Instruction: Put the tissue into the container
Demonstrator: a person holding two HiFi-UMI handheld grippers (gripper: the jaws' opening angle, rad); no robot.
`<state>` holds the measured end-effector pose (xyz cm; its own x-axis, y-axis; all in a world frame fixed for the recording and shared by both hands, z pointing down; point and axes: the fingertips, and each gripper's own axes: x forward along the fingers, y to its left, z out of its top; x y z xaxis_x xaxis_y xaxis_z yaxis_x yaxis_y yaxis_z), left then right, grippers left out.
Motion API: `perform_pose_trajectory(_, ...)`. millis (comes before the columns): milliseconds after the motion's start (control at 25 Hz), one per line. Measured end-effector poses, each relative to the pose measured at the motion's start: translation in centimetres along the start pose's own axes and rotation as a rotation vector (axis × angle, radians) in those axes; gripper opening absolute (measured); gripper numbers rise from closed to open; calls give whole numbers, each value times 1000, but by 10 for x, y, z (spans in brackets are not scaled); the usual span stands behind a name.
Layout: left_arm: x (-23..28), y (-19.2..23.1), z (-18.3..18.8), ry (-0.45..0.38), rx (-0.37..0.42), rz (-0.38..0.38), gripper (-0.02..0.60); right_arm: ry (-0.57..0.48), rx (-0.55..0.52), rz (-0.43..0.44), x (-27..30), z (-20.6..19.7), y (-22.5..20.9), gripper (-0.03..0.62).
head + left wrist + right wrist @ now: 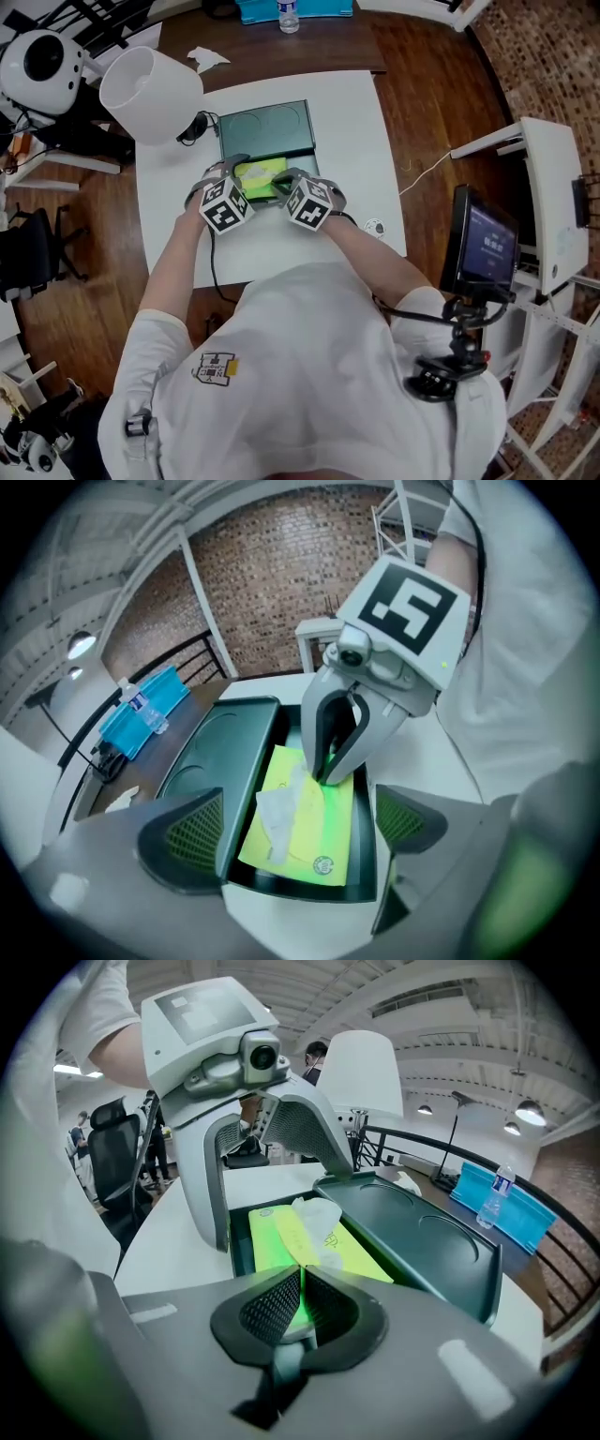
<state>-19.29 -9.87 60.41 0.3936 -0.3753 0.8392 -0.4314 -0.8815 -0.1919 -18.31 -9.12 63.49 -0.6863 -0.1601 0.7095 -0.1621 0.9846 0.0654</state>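
The person's white shirt [309,375] fills the lower frame. Above it, mid-frame, both grippers meet over the dark green container [364,850], lid [267,127] swung open, on the white table [356,141]. Inside lies the tissue pack [323,832]: flat, bright yellow-green, with a crumpled white sheet [277,813] poking from its top. The right gripper [302,1297] pinches the pack's edge; the left gripper [295,841] has its fingers spread wide, empty, above it.

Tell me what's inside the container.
A yellow-green pack lies flat in the container, a white tissue poking from its top. The right tool covers part of the pack's far end; the floor under it is hidden.
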Motion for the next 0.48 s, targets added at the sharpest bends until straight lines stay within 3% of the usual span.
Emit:
perform_pose_trajectory(120,-24,4,9,-132,-87,87,409,-50,31,9,-9,9,2,40)
perform_pose_trajectory(280,-64,-11,12,-319,-278,210,180,-185,58,-6,-54,28,20,54)
perform_pose_trajectory(400,-72,-42,1,-375,-372,258,42,-232,67,11,-83,16,47,52)
perform_pose_trajectory(480,-67,-65,-10,-372,-394,258,0,-223,64,25,-92,0,66,44)
